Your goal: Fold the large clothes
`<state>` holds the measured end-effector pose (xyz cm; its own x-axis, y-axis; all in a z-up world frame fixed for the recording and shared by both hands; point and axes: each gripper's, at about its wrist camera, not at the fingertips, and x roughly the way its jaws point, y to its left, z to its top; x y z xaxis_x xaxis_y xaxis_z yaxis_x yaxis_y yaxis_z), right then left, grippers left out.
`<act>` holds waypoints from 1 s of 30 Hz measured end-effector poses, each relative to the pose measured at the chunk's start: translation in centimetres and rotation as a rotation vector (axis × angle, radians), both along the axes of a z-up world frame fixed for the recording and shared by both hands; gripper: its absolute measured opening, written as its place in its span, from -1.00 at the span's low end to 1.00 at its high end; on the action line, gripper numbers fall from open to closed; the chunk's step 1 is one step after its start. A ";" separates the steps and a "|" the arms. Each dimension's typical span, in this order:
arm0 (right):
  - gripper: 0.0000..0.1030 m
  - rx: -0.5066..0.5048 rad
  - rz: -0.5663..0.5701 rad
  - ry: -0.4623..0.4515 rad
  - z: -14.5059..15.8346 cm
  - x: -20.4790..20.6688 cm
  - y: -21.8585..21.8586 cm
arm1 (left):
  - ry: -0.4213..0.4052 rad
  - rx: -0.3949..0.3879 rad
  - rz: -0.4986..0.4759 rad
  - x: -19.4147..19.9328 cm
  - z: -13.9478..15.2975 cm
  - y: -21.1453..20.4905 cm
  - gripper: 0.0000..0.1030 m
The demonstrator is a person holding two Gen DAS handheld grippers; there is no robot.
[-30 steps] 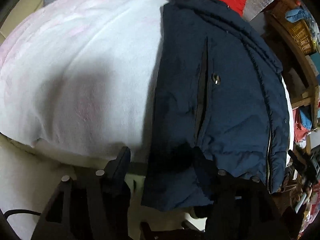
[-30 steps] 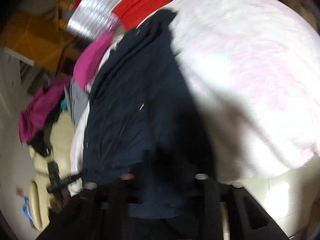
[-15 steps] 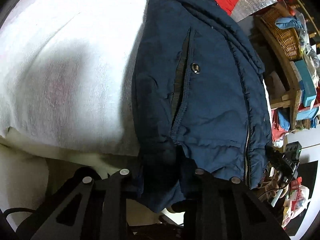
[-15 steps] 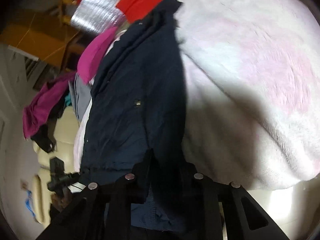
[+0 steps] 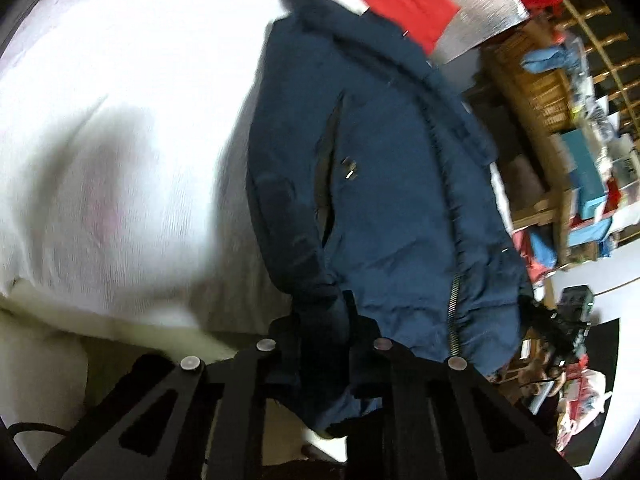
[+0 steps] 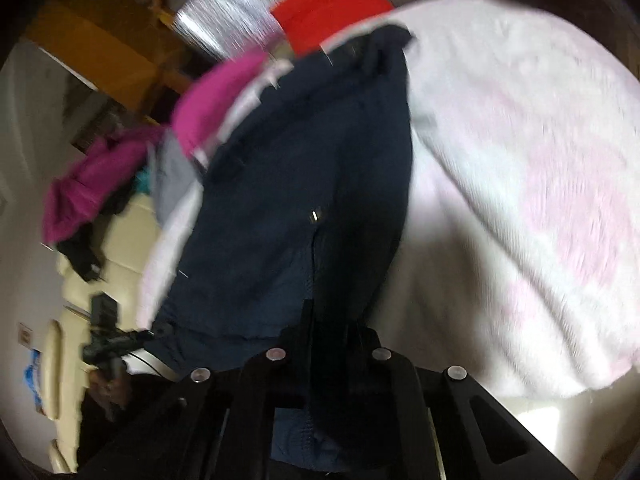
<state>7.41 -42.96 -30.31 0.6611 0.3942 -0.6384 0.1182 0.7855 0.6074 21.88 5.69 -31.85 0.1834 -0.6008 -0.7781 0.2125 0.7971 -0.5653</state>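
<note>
A navy padded jacket [image 5: 400, 184] lies lengthwise on a white and pink fleece blanket [image 5: 120, 152], collar at the far end, zipper along its right side. My left gripper [image 5: 324, 320] is shut on the jacket's near hem, which bunches between the fingers. In the right wrist view the same jacket [image 6: 288, 200] lies left of the blanket [image 6: 520, 200]. My right gripper [image 6: 328, 324] is shut on the near hem too, with dark cloth hanging down between its fingers.
A red cloth [image 5: 408, 8] and a silver foil sheet [image 5: 476, 4] lie beyond the collar. Magenta and grey garments [image 6: 208, 112] are piled at the left. Wooden shelves with baskets and boxes [image 5: 560, 120] stand to the right. A cream sofa [image 6: 112, 248] shows at lower left.
Both grippers have closed on the jacket's near hem and drawn it toward me. The hem now bunches between the fingers. Both views are motion blurred.
</note>
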 end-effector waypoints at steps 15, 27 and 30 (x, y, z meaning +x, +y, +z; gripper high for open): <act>-0.82 0.001 0.001 -0.020 1.3 0.8 0.4 | 0.031 -0.076 -0.039 1.7 2.0 0.2 -0.73; -0.85 0.022 -0.182 -0.289 11.8 11.0 -4.6 | -0.182 -0.279 0.006 15.6 15.1 -2.2 -0.75; -0.85 0.053 -0.245 -0.283 12.3 16.9 -6.0 | -0.221 -0.253 0.054 21.5 15.6 -4.3 -0.76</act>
